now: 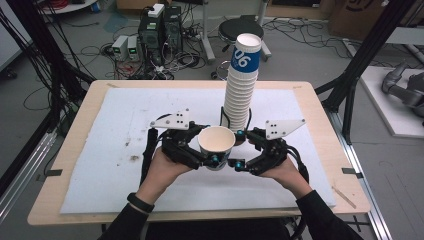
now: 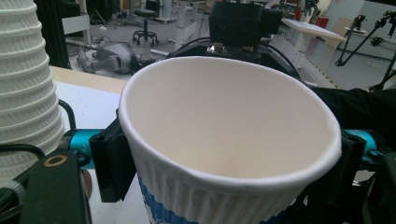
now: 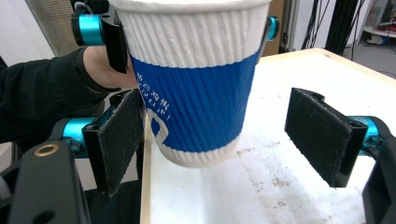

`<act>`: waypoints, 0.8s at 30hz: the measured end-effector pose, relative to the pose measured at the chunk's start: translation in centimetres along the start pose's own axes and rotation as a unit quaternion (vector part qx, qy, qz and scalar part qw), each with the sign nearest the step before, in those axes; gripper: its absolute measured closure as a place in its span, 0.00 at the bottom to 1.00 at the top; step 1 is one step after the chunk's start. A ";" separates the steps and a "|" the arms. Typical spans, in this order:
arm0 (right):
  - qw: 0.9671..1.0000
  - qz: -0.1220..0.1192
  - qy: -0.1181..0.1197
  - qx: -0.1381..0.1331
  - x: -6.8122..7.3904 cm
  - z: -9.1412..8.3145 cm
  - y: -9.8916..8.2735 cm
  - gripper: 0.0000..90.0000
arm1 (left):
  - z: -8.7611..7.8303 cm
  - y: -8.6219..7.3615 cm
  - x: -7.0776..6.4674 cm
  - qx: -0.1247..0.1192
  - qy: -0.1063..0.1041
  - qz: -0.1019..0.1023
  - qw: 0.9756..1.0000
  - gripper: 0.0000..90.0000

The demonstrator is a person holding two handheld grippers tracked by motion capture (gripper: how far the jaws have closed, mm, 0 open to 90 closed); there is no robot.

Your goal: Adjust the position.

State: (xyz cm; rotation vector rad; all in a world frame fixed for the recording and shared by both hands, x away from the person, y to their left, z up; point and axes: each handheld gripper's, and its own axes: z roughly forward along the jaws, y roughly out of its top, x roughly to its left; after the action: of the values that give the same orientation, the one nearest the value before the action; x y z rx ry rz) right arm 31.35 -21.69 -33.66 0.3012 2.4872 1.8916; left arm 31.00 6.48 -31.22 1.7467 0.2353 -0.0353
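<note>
While the left hand-held gripper (image 1: 206, 148) clamps the cup (image 1: 216, 146), hiding its base, the right (image 3: 224, 140) gapes.

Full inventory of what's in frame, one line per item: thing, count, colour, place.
single paper cup: one, white and blue, lifted off the table, gripped near its rim by the left gripper
cup stack: one tall stack, white with blue on the top cup, standing on the mat behind the grippers
mat: one, white, stained, covering the table
table: one, light wood
stool: one, black, on the floor beyond the table
left gripper: black, shut on the cup
right gripper: black, open, jaws either side of the cup's lower part
</note>
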 end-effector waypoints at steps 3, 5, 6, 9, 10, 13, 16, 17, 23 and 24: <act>1.000 -0.002 -0.010 -0.001 -0.3 -0.6 0.0 0.22 | 0.0 0.0 0.0 0.000 0.000 0.001 1.000 0.24; 1.000 0.000 -0.018 -0.004 -0.6 -1.1 0.0 0.22 | -0.1 0.0 0.1 0.003 0.002 0.003 1.000 0.24; 1.000 0.003 -0.021 -0.003 -0.6 -1.4 0.0 0.22 | -0.1 0.0 0.1 0.004 0.003 0.003 1.000 0.24; 1.000 0.003 -0.029 -0.006 -1.0 -2.0 -0.1 0.22 | -0.1 0.0 0.1 0.004 0.005 0.003 1.000 0.24; 0.999 0.005 -0.033 -0.008 -1.1 -2.2 -0.1 0.22 | -0.1 0.0 0.1 0.004 0.005 0.003 1.000 0.24; 0.999 0.006 -0.039 -0.007 -1.5 -2.8 -0.3 0.22 | -0.1 -0.1 0.1 0.006 0.006 0.007 1.000 0.24; 0.999 0.014 -0.043 -0.007 -1.8 -3.3 -0.4 0.22 | -0.2 -0.1 0.1 0.005 0.007 0.007 1.000 0.24; 0.999 0.015 -0.045 -0.008 -1.9 -3.5 -0.4 0.22 | -0.2 -0.1 0.2 0.007 0.008 0.010 1.000 0.24; 0.998 0.013 -0.065 -0.012 -2.3 -4.4 -0.5 0.22 | -0.5 -0.3 0.3 0.003 0.013 0.008 1.000 0.24; 0.998 0.012 -0.068 -0.010 -2.4 -4.6 -0.6 0.22 | -0.6 -0.2 0.4 0.005 0.015 0.011 1.000 0.24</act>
State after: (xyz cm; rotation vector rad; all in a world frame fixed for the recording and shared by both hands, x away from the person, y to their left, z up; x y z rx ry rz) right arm 33.06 -26.55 -33.22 0.4438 2.3867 1.8368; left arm 31.28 7.16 -31.40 1.7611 0.2385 0.0050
